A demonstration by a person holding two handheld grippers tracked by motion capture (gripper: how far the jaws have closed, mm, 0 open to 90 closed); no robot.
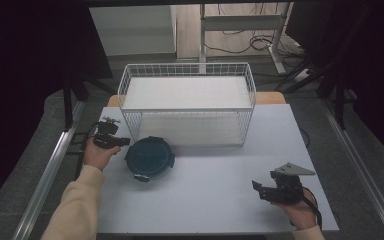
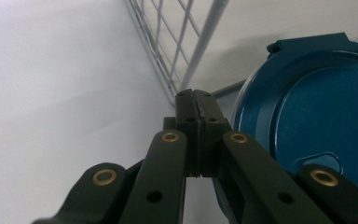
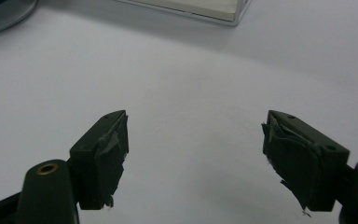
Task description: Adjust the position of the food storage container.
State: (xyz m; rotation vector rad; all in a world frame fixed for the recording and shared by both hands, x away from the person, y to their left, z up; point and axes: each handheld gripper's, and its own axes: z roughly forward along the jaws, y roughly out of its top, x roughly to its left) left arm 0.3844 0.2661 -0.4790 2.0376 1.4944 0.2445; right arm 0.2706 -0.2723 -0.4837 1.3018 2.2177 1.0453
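Left edge of the worktop (image 1: 215, 200): bare grey floor beyond it, a metal rail (image 1: 50, 170) running near to far alongside. Left tongs (image 1: 122, 142) at the near-left corner of the wire basket (image 1: 187, 107), held low over the worktop, jaws pressed together with nothing between them, as seen in the left gripper view (image 2: 194, 95). Little room there: basket wire just past the tips on the far side, the blue lid (image 1: 150, 157) just beside them on the right, whether touching cannot be told.

Blue lid flat on the worktop, left of centre, close in front of the basket's near wall. Round, dark blue, with a raised rim and clasp tabs standing out at the edge; in the left gripper view (image 2: 317, 107) a smooth sunken centre and a squared tab at the far rim.

Centre and near side of the worktop: wide open white surface, from the lid across to the right edge. Wire basket white, rectangular, spanning the far middle, its far side over the worktop's far edge.

Right tongs (image 1: 256, 187) near the near-right corner, well apart from lid and basket, jaws standing apart and holding nothing, bare worktop between the worn pads (image 3: 107, 154) in the right gripper view. Right edge of the worktop close by, another rail (image 1: 365, 175) beyond it.
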